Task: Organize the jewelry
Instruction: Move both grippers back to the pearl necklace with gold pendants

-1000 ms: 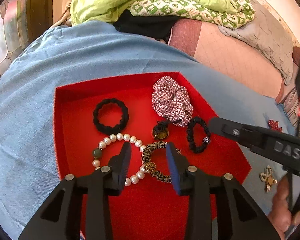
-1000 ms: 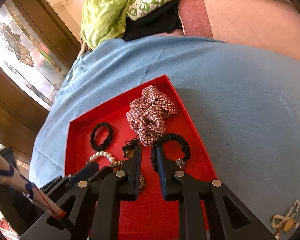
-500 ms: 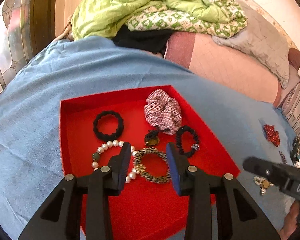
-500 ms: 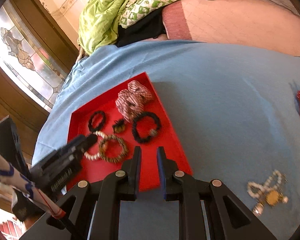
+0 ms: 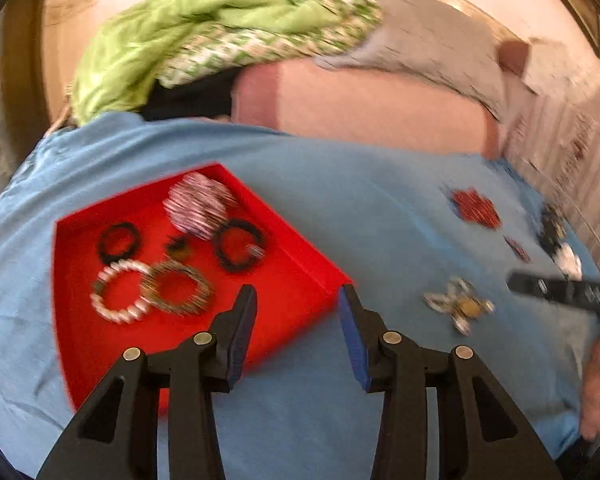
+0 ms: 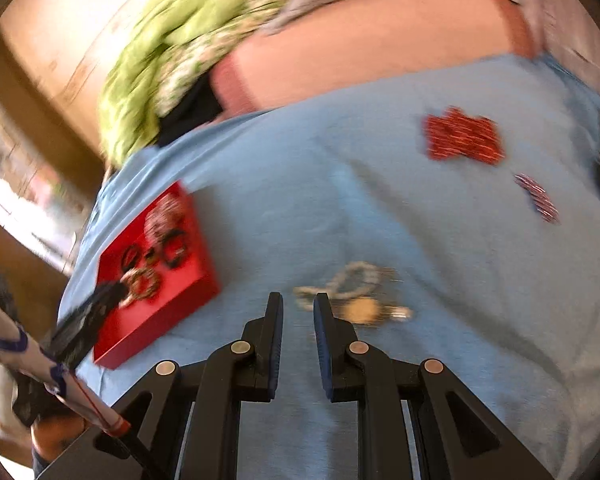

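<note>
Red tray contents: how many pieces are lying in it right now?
6, though blur may hide small ones. In the red tray: plaid scrunchie at back, black hair tie left, small dark piece center, black beaded bracelet right, pearl bracelet and leopard bracelet in front.

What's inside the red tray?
The red tray holds a plaid scrunchie, two black hair ties, a pearl bracelet, a leopard-print bracelet and a small blurred dark piece.
</note>
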`<state>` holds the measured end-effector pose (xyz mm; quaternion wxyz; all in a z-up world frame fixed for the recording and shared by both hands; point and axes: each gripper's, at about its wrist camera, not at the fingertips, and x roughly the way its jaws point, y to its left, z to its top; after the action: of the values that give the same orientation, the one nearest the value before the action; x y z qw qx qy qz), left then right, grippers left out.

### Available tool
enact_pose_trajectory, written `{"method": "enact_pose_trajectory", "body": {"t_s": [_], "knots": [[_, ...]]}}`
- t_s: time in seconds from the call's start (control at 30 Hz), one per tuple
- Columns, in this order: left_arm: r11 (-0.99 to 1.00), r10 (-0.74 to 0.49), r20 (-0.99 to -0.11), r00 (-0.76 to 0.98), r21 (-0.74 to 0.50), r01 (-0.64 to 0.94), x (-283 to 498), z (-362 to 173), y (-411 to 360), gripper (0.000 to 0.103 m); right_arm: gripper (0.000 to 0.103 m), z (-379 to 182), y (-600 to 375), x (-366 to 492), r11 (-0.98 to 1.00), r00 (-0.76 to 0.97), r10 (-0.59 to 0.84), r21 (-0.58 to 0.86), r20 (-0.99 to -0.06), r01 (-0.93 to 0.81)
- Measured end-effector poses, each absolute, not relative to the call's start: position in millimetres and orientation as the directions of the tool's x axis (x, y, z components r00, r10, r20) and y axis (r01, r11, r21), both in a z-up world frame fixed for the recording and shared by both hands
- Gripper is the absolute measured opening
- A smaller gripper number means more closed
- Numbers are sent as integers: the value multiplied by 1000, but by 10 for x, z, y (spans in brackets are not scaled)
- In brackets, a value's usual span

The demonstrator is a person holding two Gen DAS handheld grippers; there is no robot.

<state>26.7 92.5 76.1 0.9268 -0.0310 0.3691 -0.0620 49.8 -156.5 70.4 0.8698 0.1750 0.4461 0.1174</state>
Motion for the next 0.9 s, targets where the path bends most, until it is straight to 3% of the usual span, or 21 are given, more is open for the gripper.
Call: {"method": "enact_pose_trajectory", "body": {"t_s": [0.17, 0.4, 0.67, 0.9], "knots": [[972, -224, -746, 627, -122, 202, 30, 500, 446, 43, 17, 559, -1887, 570, 884, 556, 380, 467, -739, 17], [959, -227, -798, 559, -83, 271, -74, 197, 65, 43, 17, 393, -2156, 601, 879, 519, 381, 474, -765, 53], [961, -185, -783, 594, -17, 277, -33, 106, -115, 64, 18, 365, -2106, 626, 883, 496, 407, 468, -767, -1], [960, -195, -782, 592, -27, 280, 18, 104, -100, 67, 18, 244, -1908, 754, 910, 460, 375, 413, -805, -20]]}}
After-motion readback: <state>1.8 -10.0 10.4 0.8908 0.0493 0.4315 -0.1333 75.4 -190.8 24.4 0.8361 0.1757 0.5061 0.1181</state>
